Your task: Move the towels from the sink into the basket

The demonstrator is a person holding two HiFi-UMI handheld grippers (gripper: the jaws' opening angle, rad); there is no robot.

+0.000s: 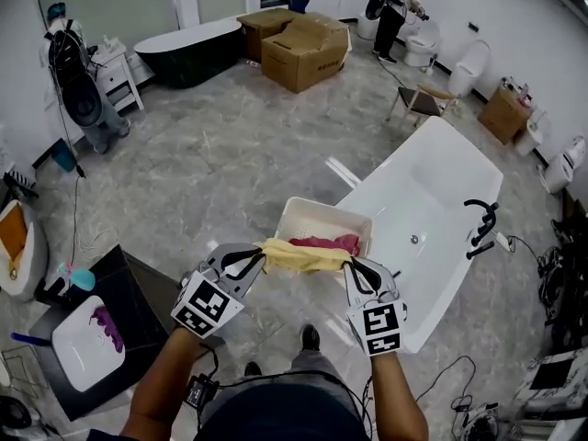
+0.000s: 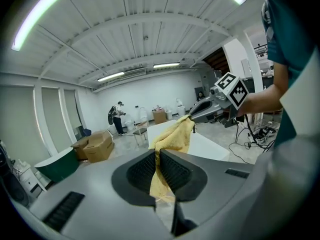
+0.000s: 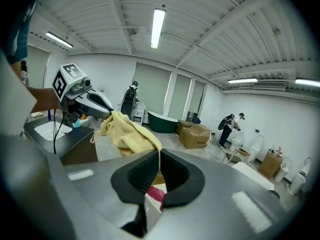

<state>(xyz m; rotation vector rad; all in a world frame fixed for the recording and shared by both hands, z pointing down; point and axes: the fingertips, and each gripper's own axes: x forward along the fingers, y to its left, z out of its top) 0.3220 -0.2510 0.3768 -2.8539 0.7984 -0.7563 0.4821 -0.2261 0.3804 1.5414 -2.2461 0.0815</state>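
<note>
A yellow towel (image 1: 303, 256) hangs stretched between my two grippers, just over the near rim of the white basket (image 1: 319, 210). My left gripper (image 1: 263, 254) is shut on its left end and my right gripper (image 1: 349, 265) on its right end. In the left gripper view the towel (image 2: 176, 136) runs from the closed jaws (image 2: 157, 159) across to the right gripper (image 2: 194, 117). The right gripper view shows the cloth (image 3: 125, 132) pinched at the jaws (image 3: 159, 160). A red towel (image 1: 327, 243) lies in the basket. A purple towel (image 1: 108, 327) lies in the white sink (image 1: 81, 356) at lower left.
A long white bathtub (image 1: 441, 200) with a black tap (image 1: 481, 228) stands right next to the basket. The sink sits in a dark cabinet (image 1: 138, 288). Cardboard boxes (image 1: 303, 49) and a dark tub (image 1: 188, 49) stand far back. A person (image 1: 393, 12) works at the far wall.
</note>
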